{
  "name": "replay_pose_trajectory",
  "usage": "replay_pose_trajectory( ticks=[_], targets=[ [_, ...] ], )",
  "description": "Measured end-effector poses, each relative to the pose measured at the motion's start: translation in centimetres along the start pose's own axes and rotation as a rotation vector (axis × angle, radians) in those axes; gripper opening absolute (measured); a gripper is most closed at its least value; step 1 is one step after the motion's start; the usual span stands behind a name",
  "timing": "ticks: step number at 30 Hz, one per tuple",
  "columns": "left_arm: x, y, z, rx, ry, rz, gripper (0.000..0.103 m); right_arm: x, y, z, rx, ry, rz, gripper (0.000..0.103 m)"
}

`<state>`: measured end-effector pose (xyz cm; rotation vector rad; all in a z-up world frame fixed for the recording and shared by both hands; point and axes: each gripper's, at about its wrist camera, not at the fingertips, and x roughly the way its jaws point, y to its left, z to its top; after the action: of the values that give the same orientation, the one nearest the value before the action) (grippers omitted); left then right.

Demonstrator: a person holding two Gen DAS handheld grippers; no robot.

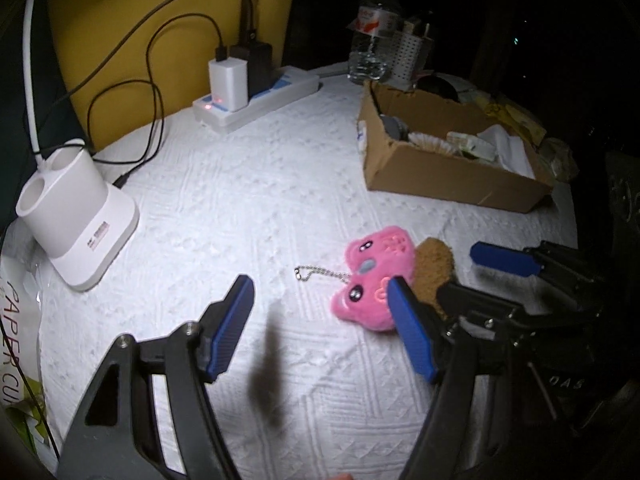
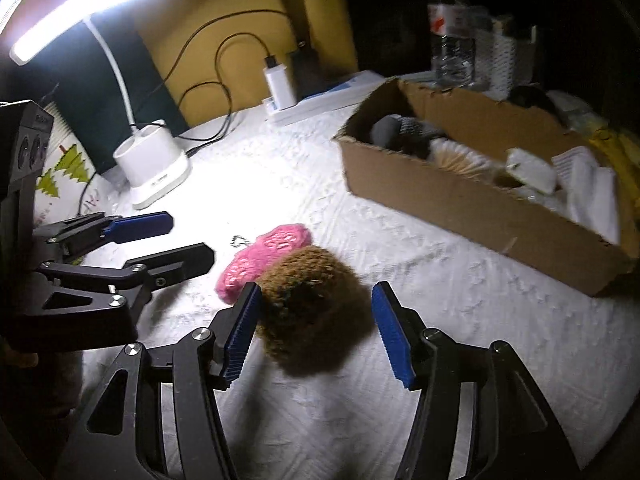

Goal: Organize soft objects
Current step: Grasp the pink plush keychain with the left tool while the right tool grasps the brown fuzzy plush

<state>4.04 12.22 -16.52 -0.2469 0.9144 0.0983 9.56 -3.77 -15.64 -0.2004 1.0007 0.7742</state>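
The right claw (image 2: 314,328) is seen spread wide, its blue pads set either side of the brown plush (image 2: 310,300), with the left pad just touching the fur and the right pad apart from it. Nothing is gripped yet. The brown plush is found on the white quilted counter (image 2: 460,300), pressed against the pink plush (image 2: 260,258), which lies just behind it on the lamp side.

In the left wrist view, the left claw (image 1: 320,300) is likewise held wide and empty, its right pad overlapping the edge of the pink plush (image 1: 372,276); whether contact is made cannot be told. A bead chain (image 1: 316,272) is trailed from the pink toy across the cloth.

Both toys are judged light, squashy and non-fragile, so a firm squeeze should be tolerated. The brown one is best taken across its round middle, where the fur gives bulk to bite on; a shallow pinch on the fuzz alone could slip. The pink one could be taken across its body, clear of the chain, which might snag or drag.

The cardboard box (image 2: 472,216), well apart to the right and already partly filled, is presumed to be the destination. The lamp base (image 2: 154,172) and power strip (image 1: 256,104) are left out of play.
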Motion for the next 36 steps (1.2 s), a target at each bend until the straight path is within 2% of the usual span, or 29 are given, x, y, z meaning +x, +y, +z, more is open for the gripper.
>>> replay_pose_trajectory(
  ticks=[11, 12, 16, 20, 21, 23, 29, 36],
  targets=[
    [0.5, -0.5, -0.3, 0.015, 0.01, 0.012, 0.07, 1.9, -0.6, -0.3, 0.052, 0.033, 0.055, 0.063],
    [0.5, -0.6, -0.3, 0.018, 0.011, 0.013, 0.07, 2.0, -0.8, -0.4, 0.068, 0.034, 0.039, 0.063],
    [0.7, -1.1, -0.4, 0.031, 0.019, 0.02, 0.07, 2.4, -1.3, -0.5, 0.102, 0.045, 0.088, 0.063],
    [1.0, -1.4, -0.4, 0.039, 0.032, 0.032, 0.07, 2.4, -1.3, -0.4, 0.107, 0.044, 0.098, 0.051],
    [1.1, -1.6, -0.4, 0.043, 0.036, 0.036, 0.07, 2.4, -1.2, -0.3, 0.108, 0.044, 0.103, 0.043],
    [1.1, -1.8, -0.4, 0.051, 0.037, 0.036, 0.07, 2.0, -1.2, -0.2, 0.101, 0.038, 0.109, 0.04],
    [1.7, -2.7, 0.0, 0.069, 0.047, 0.035, 0.07, 0.4, -2.1, -0.5, 0.106, 0.001, 0.11, 0.037],
    [3.3, -4.2, 0.3, 0.087, 0.07, 0.023, 0.07, -2.3, -4.6, -1.0, 0.13, -0.045, 0.053, 0.037]
  ],
)
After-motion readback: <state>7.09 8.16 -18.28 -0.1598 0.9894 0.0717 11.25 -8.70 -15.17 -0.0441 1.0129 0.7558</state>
